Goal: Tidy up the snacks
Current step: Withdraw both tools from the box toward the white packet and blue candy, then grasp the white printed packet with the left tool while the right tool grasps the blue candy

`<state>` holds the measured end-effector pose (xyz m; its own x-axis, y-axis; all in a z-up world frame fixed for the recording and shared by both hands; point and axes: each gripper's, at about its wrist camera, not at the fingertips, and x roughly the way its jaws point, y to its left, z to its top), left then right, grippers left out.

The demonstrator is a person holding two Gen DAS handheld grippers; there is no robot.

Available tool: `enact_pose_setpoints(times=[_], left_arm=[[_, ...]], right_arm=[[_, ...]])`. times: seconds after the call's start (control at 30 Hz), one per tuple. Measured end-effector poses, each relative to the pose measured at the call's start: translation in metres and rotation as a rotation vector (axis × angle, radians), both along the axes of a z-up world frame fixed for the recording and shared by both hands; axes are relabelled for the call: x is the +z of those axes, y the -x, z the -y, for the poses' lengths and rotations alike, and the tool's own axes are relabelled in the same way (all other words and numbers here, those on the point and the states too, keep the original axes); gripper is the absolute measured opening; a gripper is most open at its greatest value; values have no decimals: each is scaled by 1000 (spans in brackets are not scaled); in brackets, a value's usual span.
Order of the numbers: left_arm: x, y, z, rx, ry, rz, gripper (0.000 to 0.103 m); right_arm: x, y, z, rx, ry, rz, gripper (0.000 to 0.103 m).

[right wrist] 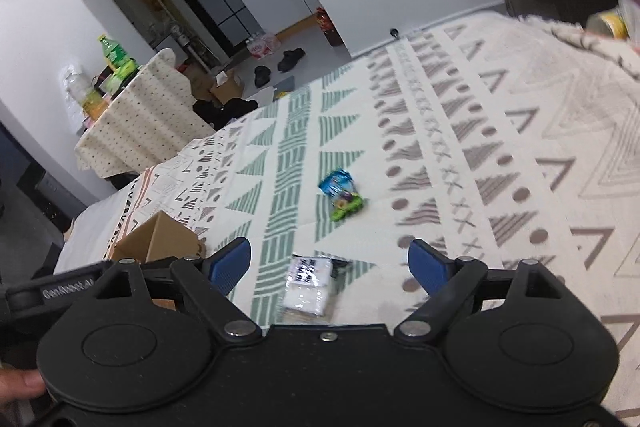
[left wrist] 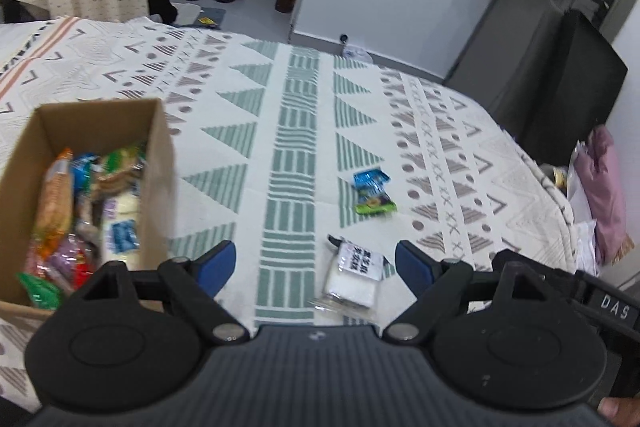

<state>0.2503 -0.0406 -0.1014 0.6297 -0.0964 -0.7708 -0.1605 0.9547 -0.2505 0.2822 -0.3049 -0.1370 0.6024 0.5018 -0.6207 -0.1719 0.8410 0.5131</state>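
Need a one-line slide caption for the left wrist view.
Open left gripper above white packet; blue-green packet beyond, snack-filled cardboard box at left.

You've got two snack packets loose on the bedspread, one blue-green packet (left wrist: 372, 191) and one white packet (left wrist: 354, 277), plus one cardboard box (left wrist: 158, 163) of snacks.

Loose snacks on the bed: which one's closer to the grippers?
The white packet with the black-printed label, lying just ahead of both open grippers. The blue-green packet lies farther out on the bedspread.
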Motion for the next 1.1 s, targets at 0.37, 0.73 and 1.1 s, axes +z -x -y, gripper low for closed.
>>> enact_pose_setpoints(times=[0.37,0.73,1.1], left_arm=[[-45,-36,32,-70,-3,-58,85],[-99,-66,53,-116,-29,-160,73],[-107,-93,24,-29,-51,-168,45]], right_arm=[[-27,-18,16,-35,-37,-31,86],[-51,-46,10,-39,-51,-45,84],[-72,-73,-19,15,-10,-47,80]])
